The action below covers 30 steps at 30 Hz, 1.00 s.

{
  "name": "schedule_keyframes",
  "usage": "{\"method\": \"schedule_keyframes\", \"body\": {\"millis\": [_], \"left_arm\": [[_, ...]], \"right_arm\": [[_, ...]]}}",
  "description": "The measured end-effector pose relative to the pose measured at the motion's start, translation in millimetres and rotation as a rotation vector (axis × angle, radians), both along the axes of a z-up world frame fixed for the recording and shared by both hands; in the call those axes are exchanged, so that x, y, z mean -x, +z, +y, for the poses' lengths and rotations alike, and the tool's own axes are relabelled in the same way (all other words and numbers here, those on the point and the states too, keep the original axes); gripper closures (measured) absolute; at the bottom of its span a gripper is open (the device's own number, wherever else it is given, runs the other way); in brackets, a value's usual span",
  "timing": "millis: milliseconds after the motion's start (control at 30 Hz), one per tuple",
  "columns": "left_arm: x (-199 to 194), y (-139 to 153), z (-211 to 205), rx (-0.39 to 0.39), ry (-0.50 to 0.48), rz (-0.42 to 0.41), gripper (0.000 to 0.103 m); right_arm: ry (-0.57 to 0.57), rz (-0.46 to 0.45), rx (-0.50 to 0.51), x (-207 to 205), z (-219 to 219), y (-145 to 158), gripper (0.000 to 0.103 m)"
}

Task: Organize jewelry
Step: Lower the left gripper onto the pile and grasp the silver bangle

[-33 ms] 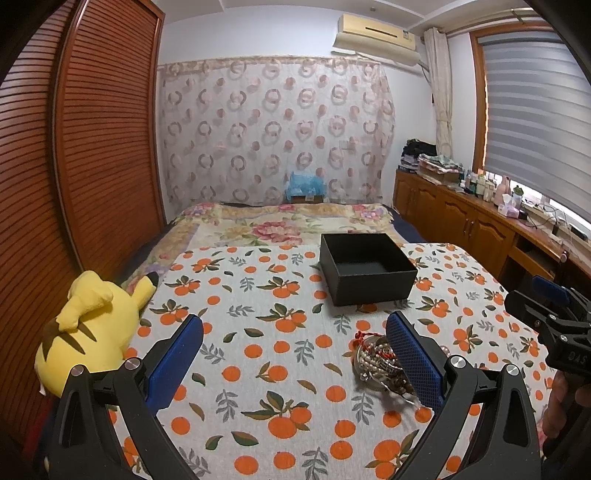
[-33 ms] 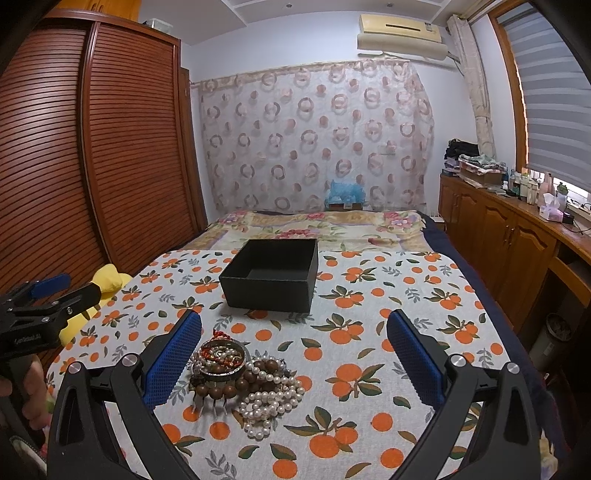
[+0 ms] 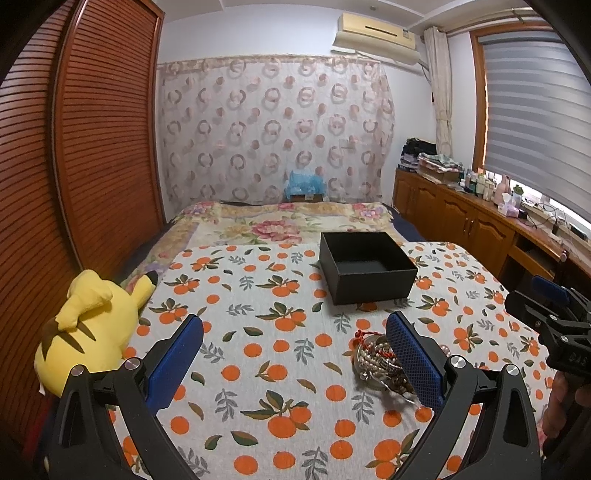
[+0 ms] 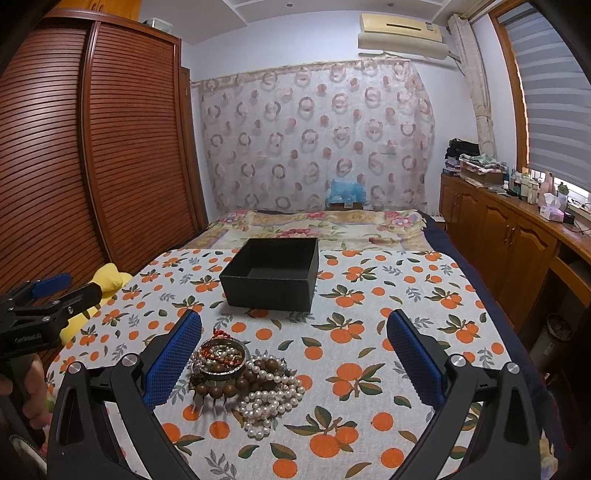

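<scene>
A home bedroom. A bed (image 4: 461, 295) under an orange-print cover fills the floor, a floral blanket (image 4: 314, 227) at its far end. A louvred wooden wardrobe (image 4: 122, 147) lines one wall, low wooden cabinets (image 4: 509, 236) stand below a blinded window (image 4: 554, 85), and an air conditioner (image 4: 400, 31) hangs above a patterned curtain (image 4: 317, 136). A yellow plush toy (image 3: 96, 321) lies bedside.

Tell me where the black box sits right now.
The black box stands open on the orange-print cloth, centre of the right wrist view, just beyond the jewelry pile and in front of the floral blanket.
</scene>
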<state>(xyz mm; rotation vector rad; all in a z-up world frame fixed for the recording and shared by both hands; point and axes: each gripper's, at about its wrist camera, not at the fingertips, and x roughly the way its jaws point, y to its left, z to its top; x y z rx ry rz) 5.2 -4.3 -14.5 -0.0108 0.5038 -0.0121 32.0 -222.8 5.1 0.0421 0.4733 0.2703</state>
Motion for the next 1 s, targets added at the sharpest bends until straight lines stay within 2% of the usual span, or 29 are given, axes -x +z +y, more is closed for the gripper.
{"method": "schedule_keyframes", "body": {"millis": [200, 533, 767, 1000], "left_arm": [[-13.8, -14.2, -2.9, 0.016, -0.045, 0.061, 0.007], [-39.7, -43.8, -17.3, 0.033, -0.167, 0.190, 0.007], [-57.2, -60.0, -40.7, -0.016, -0.267, 0.256, 0.007], [-77.9, -66.4, -70.9, -0.049, -0.374, 0.308, 0.027]], "right_arm": [[0.042, 0.040, 0.003, -0.1, -4.3, -12.6, 0.003], [0.098, 0.139, 0.026, -13.0, -7.6, -46.1, 0.020], [0.102, 0.184, 0.040, -18.8, -9.1, -62.1, 0.022], [0.096, 0.204, 0.045, -21.9, -14.1, -68.0, 0.022]]}}
